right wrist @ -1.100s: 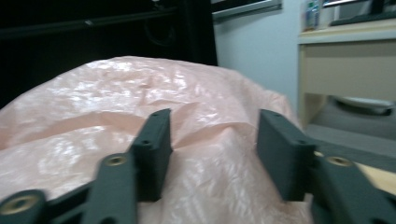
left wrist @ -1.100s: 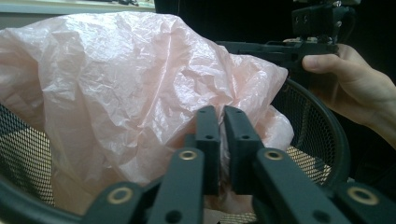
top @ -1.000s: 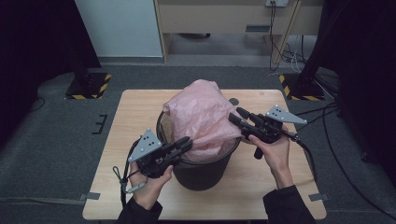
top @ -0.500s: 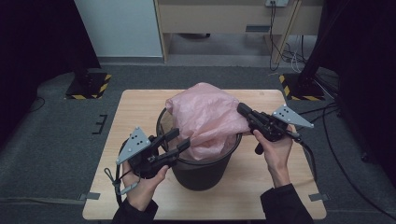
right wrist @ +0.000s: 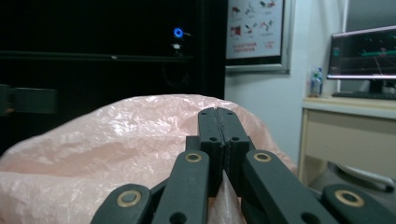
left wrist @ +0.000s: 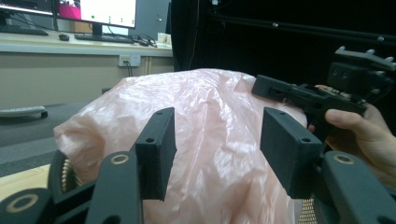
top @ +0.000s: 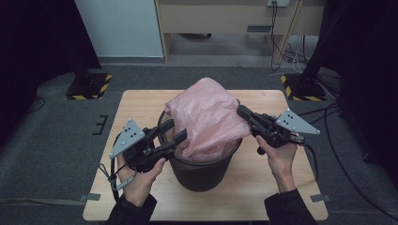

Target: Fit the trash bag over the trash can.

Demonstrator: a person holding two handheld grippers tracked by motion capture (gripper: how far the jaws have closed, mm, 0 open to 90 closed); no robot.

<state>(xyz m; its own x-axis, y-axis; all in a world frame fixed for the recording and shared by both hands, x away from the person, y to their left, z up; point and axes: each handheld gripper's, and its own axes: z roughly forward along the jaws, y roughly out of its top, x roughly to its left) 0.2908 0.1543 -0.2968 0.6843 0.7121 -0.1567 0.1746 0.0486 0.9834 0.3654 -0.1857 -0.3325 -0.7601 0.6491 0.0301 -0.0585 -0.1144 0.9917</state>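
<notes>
A black bucket (top: 202, 173) stands mid-table with a puffed-up pink plastic bag (top: 209, 117) bulging out of its top. My left gripper (top: 174, 132) hovers at the bucket's left rim. Its jaws have just been opening and stand apart. In the left gripper view (left wrist: 224, 149) the bag (left wrist: 210, 121) lies just beyond the jaws and nothing is pinched. My right gripper (top: 241, 112) is at the bag's right side. In the right gripper view its jaws (right wrist: 218, 126) are pressed together, with a sliver of pink film (right wrist: 225, 191) between them. The same gripper (left wrist: 264, 86) shows past the bag from the left.
The wooden table (top: 136, 108) has bare room to the left, right and front of the bucket. Stand bases with yellow-black stripes (top: 89, 86) sit on the floor at both far corners. Cables (top: 328, 117) trail off to the right.
The left gripper's jaws have opened off the bag's left edge and lifted a little. The right gripper's jaws have closed on the bag's right side.
</notes>
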